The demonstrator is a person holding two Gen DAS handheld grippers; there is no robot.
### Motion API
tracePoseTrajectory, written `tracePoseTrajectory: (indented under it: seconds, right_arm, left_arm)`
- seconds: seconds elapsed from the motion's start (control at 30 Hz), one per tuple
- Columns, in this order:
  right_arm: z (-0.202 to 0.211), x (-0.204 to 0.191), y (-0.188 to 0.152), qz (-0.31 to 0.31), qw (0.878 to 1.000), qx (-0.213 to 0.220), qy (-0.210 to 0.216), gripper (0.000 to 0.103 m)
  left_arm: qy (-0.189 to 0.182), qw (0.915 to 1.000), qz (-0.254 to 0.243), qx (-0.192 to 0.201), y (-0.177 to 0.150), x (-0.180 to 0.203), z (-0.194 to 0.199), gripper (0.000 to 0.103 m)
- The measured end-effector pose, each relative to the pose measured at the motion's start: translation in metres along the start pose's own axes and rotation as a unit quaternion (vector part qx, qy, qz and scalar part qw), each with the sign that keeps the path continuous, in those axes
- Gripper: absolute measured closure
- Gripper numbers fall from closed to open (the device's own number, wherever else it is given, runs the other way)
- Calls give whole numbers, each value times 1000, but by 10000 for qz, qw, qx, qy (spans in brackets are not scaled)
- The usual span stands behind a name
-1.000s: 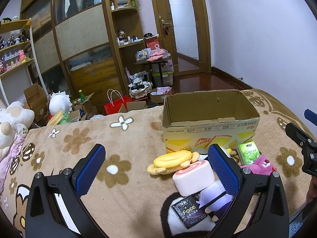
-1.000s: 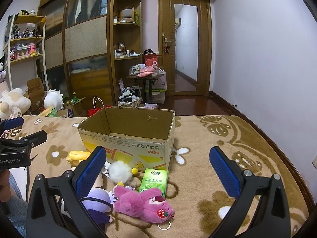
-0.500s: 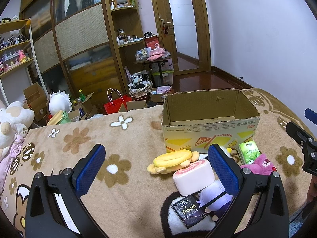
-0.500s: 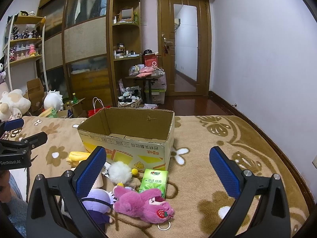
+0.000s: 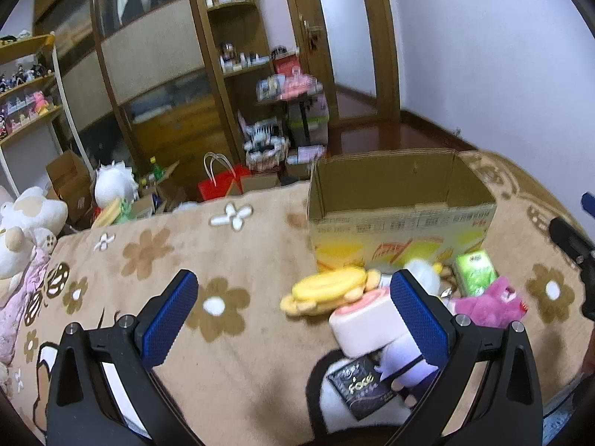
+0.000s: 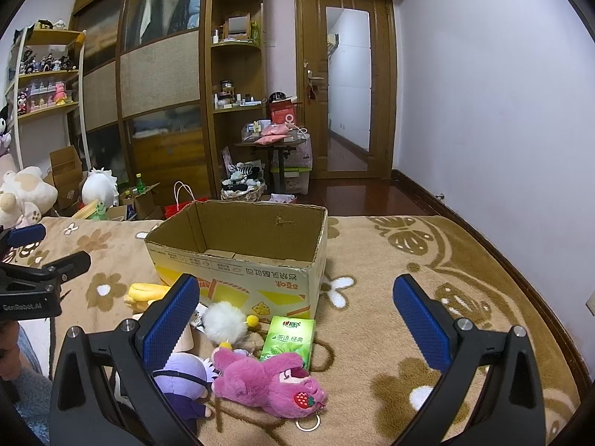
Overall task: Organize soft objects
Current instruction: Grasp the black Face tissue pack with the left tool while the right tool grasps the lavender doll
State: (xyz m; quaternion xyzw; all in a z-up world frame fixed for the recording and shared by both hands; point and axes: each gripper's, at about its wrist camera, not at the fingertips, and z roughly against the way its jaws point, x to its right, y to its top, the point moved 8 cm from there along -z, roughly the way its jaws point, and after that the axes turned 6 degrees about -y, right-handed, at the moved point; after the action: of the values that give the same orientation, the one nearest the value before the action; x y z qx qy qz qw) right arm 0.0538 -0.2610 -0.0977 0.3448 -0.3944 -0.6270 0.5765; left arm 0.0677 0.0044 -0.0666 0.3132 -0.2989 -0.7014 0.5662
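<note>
An open cardboard box (image 5: 401,204) (image 6: 238,260) stands on the flowered blanket. In front of it lie a yellow plush (image 5: 327,291) (image 6: 145,291), a pink-and-white roll plush (image 5: 366,327), a white pompom toy (image 6: 225,321), a pink bear plush (image 6: 267,379) (image 5: 491,303), a purple-haired doll (image 6: 182,381) (image 5: 409,360), a green tissue pack (image 6: 288,340) (image 5: 476,273) and a black packet (image 5: 362,384). My left gripper (image 5: 295,316) is open and empty, left of the pile. My right gripper (image 6: 295,319) is open and empty above the pink bear.
The blanket (image 5: 223,260) ends at a far edge beyond the box. Shelves, a wardrobe (image 6: 160,74), floor boxes and a red bag (image 5: 219,186) lie behind. Large plush toys (image 5: 26,219) sit at the left. A door (image 6: 347,93) is behind the box.
The left wrist view has shifted and blurred slightly, with the gripper moving a little. The right gripper and the toys have not moved. Both grippers stay open.
</note>
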Motion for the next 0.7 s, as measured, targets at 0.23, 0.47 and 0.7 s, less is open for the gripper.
tracePoseTrajectory:
  seconds: [0.23,0.47,0.7]
  right_arm:
    - [3,-11,-7,21,9993,-218,292,0]
    - [-2,-42,-27,295,9940,-723,761,0]
    - [-14,-66,-48,512,9849,-1209,1131,0]
  left_arm:
    - [-45,9988,115,-467,-12,-5,-12,1]
    - [-279,9941,194,-1027,-18,1,-26,1]
    - [-431,9866,577,-1463,-27,-5,-39,1]
